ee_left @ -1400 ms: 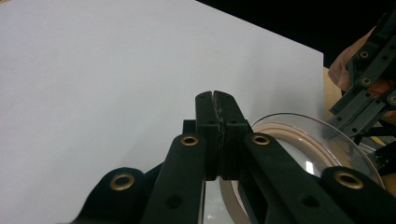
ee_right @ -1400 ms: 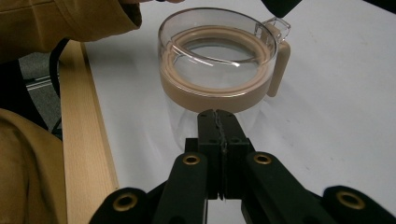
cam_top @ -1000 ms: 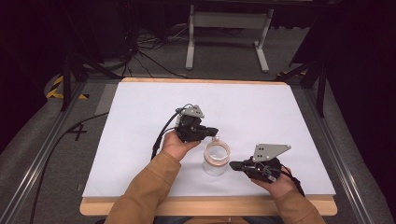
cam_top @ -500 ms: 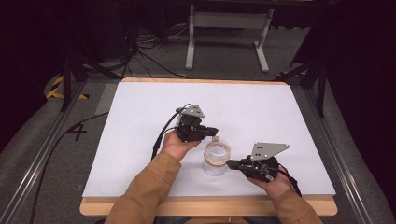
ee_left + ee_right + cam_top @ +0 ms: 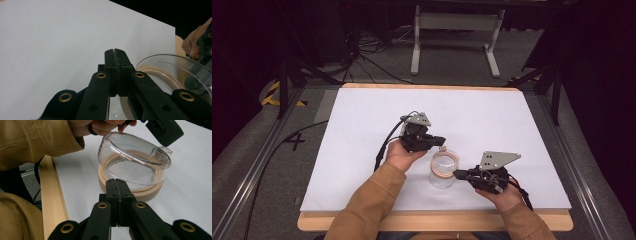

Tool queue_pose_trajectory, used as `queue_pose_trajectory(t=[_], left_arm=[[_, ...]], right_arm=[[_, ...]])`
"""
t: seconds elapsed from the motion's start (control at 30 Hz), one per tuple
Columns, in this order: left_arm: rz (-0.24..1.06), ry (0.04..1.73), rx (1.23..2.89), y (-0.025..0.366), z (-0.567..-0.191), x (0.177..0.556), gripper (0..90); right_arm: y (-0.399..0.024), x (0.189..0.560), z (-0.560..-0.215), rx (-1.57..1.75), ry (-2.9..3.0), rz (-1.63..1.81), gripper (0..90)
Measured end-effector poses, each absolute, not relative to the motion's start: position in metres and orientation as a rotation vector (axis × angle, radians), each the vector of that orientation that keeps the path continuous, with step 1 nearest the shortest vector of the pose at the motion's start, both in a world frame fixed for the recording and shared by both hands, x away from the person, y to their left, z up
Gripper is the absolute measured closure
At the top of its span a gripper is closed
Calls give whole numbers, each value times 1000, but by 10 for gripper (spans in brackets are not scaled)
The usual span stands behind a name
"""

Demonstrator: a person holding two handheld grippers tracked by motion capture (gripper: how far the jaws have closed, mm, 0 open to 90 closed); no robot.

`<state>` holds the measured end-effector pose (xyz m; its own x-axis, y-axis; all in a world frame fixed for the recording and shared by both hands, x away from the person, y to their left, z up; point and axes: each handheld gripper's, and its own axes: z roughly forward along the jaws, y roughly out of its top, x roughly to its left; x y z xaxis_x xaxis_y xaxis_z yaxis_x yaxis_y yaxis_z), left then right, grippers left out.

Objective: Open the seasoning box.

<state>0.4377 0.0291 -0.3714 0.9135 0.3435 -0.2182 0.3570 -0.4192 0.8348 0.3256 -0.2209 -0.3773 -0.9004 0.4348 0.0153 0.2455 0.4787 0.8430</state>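
Observation:
A clear plastic cup (image 5: 443, 170) stands near the front of the white table (image 5: 362, 130), tipped on a tan ring (image 5: 147, 192). My left gripper (image 5: 442, 141) is shut just behind the cup's rim; in the right gripper view its black jaw end (image 5: 163, 131) hovers over the cup's small tab (image 5: 162, 151). My right gripper (image 5: 458, 173) is shut and points at the cup's right side, its tips (image 5: 117, 181) almost at the ring. In the left gripper view, the shut jaws (image 5: 115, 51) hold nothing, with the clear rim (image 5: 175, 65) and the ring (image 5: 160, 73) to their right.
A person's tan sleeve (image 5: 32, 140) reaches in beside the cup. The table's wooden front edge (image 5: 437, 220) runs close behind my right gripper. Cables, a metal stand (image 5: 454, 30) and dark floor lie beyond the table's far edge.
My right gripper has moved left, closing in on the cup. The left gripper has barely shifted.

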Motion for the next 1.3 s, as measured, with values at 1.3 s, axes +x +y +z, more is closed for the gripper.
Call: queue_pose_trajectory(t=[1.3], left_arm=[[146,673,1983,108,-358,402,871]], right_arm=[[-217,356,-350,498,2377,1532,897]])
